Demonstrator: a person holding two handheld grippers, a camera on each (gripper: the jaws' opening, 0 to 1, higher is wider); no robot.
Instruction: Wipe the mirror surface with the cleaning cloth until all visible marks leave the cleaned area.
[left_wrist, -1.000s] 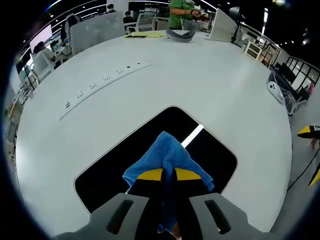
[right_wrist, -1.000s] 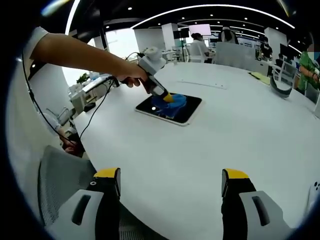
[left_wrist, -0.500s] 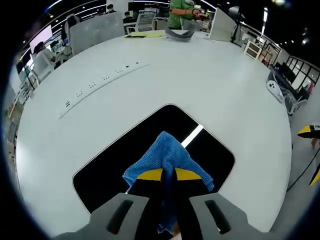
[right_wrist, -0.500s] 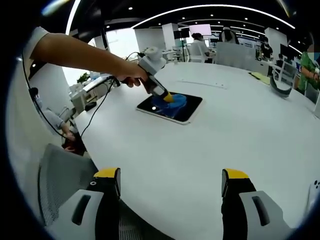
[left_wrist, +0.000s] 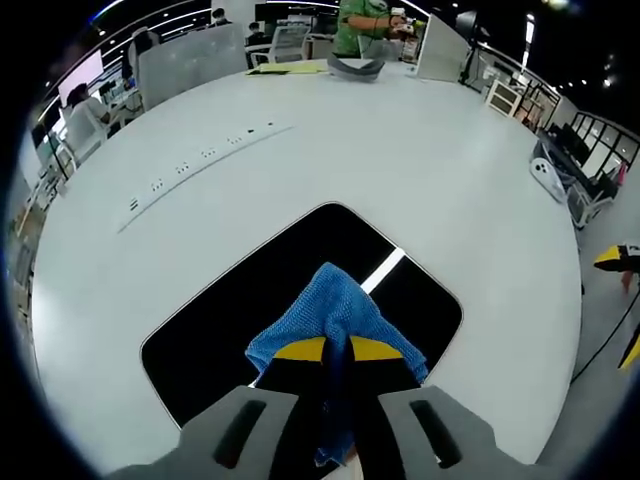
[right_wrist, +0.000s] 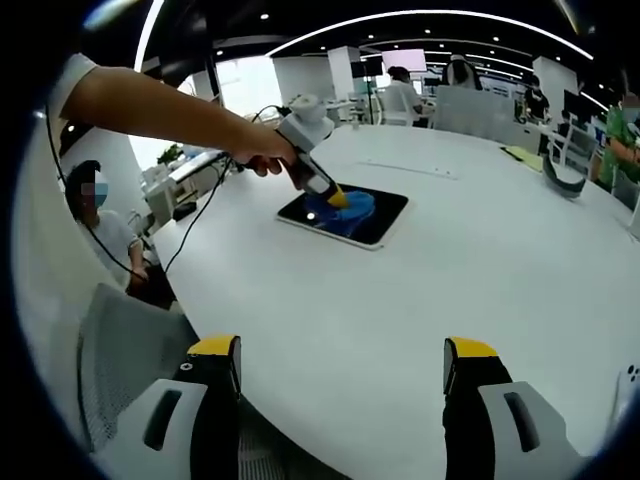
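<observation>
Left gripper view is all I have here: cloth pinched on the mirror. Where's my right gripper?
Observer: The right gripper hangs open above the white table, well short of the mirror.
Operator: Anything between it and the mirror?
Observer: Only bare tabletop lies between them.
Operator: Who's near my left side?
Observer: A seated person sits beyond the table edge, below the arm holding the left gripper and blue cloth.
</observation>
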